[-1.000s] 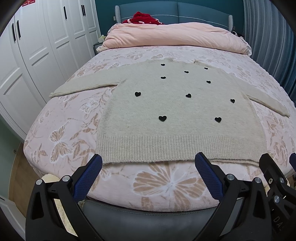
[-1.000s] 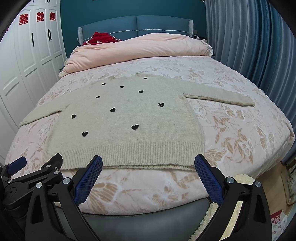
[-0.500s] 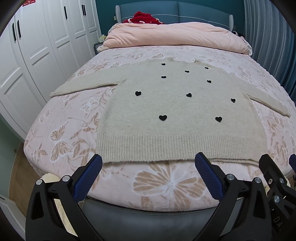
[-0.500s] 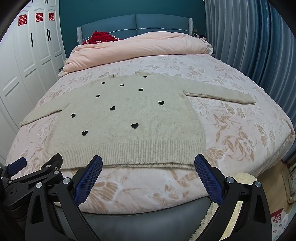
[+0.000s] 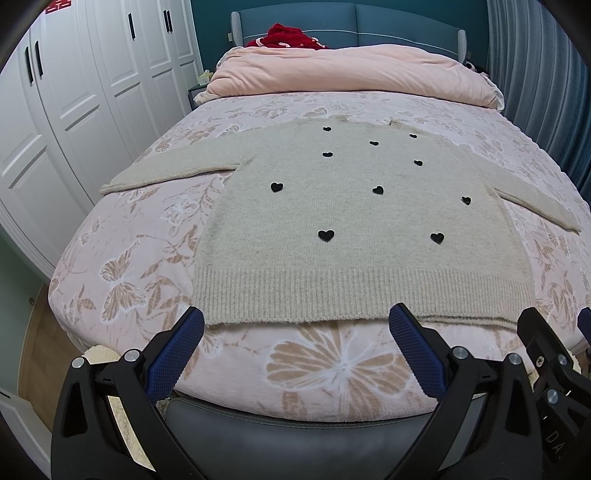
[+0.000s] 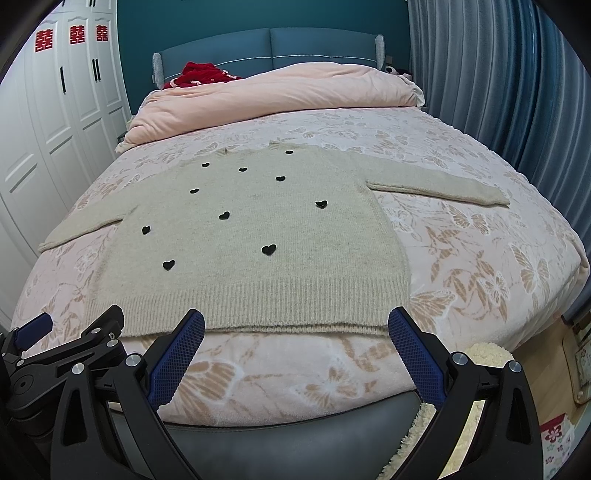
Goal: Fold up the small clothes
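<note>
A beige knit sweater (image 5: pixel 354 229) with small black hearts lies flat on the bed, sleeves spread to both sides, ribbed hem toward me. It also shows in the right wrist view (image 6: pixel 258 236). My left gripper (image 5: pixel 295 332) is open and empty, hovering just before the hem's left half. My right gripper (image 6: pixel 295 332) is open and empty, just before the hem's right half. The two grippers sit side by side; the right one shows at the edge of the left wrist view (image 5: pixel 554 354), the left one in the right wrist view (image 6: pixel 66 343).
The bed (image 5: pixel 140 258) has a pink butterfly cover. A pink duvet (image 5: pixel 351 70) and a red garment (image 5: pixel 291 35) lie at the headboard. White wardrobes (image 5: pixel 74 92) stand on the left, blue curtains (image 6: pixel 517 92) on the right. A fluffy rug (image 6: pixel 484 354) lies on the floor.
Both views have shifted slightly; the sweater sits a touch higher in frame. Both grippers stay open. The sweater has not moved.
</note>
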